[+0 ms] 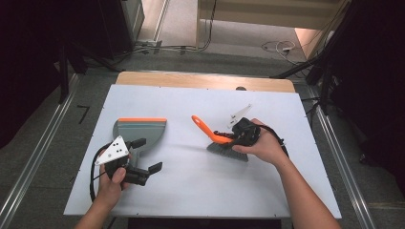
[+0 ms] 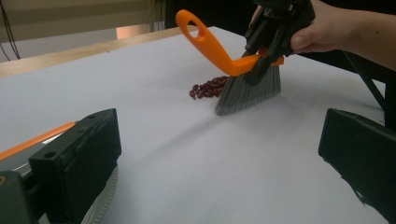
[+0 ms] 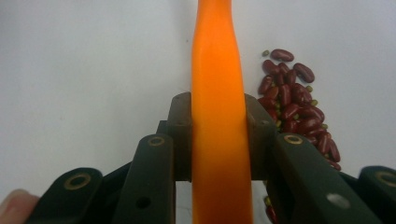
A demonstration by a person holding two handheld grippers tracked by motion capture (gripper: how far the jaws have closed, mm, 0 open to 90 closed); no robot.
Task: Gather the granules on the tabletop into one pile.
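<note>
1. Brush (image 1: 224,140): orange handle, grey bristles. Clamped at the handle by the right tool (image 1: 241,134), jaws closed tight on it as the right gripper view shows (image 3: 218,116). Bristle tips rest on the white surface (image 1: 200,191), handle angled up and toward the dustpan.
2. Beans (image 2: 208,87): one small heap of red kidney beans with a few tiny green ones, lying on the surface just beside the bristles, on the far side as seen from the left gripper view. Heap looks gathered, not scattered.
3. Dustpan (image 1: 141,131): grey, with an orange lip on its far edge, flat on the surface at the left, well apart from the beans. No beans visible in it.
4. Left tool (image 1: 143,160): jaws spread wide, nothing between them, positioned around the dustpan's handle end; no grip made.
5. Progress, as judged: brush is in hand and beans are heaped; still to come are taking hold of the dustpan, bringing pan and heap together, and sweeping the beans in.
</note>
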